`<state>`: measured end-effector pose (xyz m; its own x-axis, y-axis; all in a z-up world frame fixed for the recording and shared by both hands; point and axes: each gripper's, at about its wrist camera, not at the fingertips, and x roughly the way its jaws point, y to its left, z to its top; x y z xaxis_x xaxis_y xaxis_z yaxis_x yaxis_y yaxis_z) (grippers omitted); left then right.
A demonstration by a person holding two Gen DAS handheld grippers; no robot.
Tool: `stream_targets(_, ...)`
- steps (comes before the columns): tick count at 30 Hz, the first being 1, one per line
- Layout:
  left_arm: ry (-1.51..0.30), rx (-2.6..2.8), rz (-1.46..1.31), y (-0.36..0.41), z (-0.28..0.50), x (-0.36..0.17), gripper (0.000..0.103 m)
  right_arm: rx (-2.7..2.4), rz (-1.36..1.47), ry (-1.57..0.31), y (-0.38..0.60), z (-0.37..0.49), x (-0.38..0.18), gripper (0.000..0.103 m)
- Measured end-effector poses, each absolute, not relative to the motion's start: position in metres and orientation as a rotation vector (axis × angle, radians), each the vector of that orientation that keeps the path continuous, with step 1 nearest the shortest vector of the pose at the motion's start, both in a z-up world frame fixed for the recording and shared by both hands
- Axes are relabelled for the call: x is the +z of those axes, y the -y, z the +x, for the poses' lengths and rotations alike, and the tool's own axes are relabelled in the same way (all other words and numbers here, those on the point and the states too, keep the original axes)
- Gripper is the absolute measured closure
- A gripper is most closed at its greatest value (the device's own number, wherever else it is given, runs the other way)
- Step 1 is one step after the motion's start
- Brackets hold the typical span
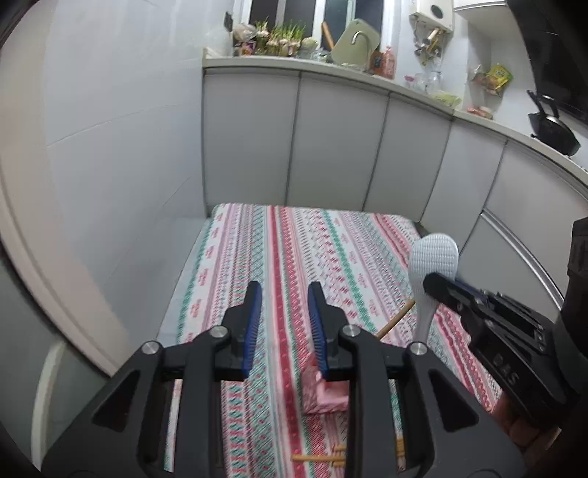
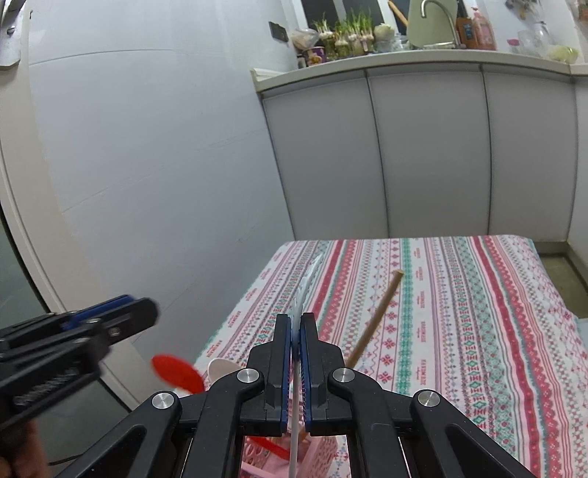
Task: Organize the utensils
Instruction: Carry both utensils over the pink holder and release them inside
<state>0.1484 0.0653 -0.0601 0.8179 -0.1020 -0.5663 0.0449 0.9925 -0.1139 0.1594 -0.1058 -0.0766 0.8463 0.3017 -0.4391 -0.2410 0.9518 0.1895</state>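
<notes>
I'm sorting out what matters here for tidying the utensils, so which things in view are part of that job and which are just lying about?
Part of the job:
- white rice paddle, clamped in the right gripper
- left gripper, open and empty
- pink basket
- red spoon
- chopsticks
- wooden stick

Just lying about:
- black wok
- green cutting board
- tap
- sprouting bulbs
</notes>
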Motion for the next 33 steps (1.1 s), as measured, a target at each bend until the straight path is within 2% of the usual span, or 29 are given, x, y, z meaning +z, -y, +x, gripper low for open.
stream_targets(2,-0.651,-0.059,-0.104,-0.07,0.147,-0.063,0.069,0.281,0.117,-0.474,0.1,0.162,-0.08,0.099)
stream_targets(8,-0.77,-0.011,-0.169,-0.093,0.141,-0.078,0.068,0.281,0.095,-0.465,0.08,0.17,-0.094,0.099)
stream_targets(13,-0.781,-0.015,-0.169,-0.097,0.136,-0.079,0.067,0.273,0.069,-0.484,0.067,0.179,-0.109,0.099)
stream_targets(17,-0.793,-0.002,-0.15,-0.098,0.136,-0.082,0.06,0.273,0.053,-0.504,0.062,0.184,-0.119,0.099)
stream_targets(28,-0.833,-0.004,-0.146,-0.1,0.139,-0.087,0.058,0.312,0.086,-0.528,0.067,0.181,-0.117,0.097)
stream_targets(30,-0.836,-0.007,-0.139,-0.098,0.141,-0.086,0.058,0.316,0.089,-0.528,0.069,0.177,-0.112,0.094)
stream_targets(33,-0.84,-0.012,-0.125,-0.095,0.14,-0.087,0.053,0.329,0.095,-0.535,0.073,0.169,-0.103,0.083)
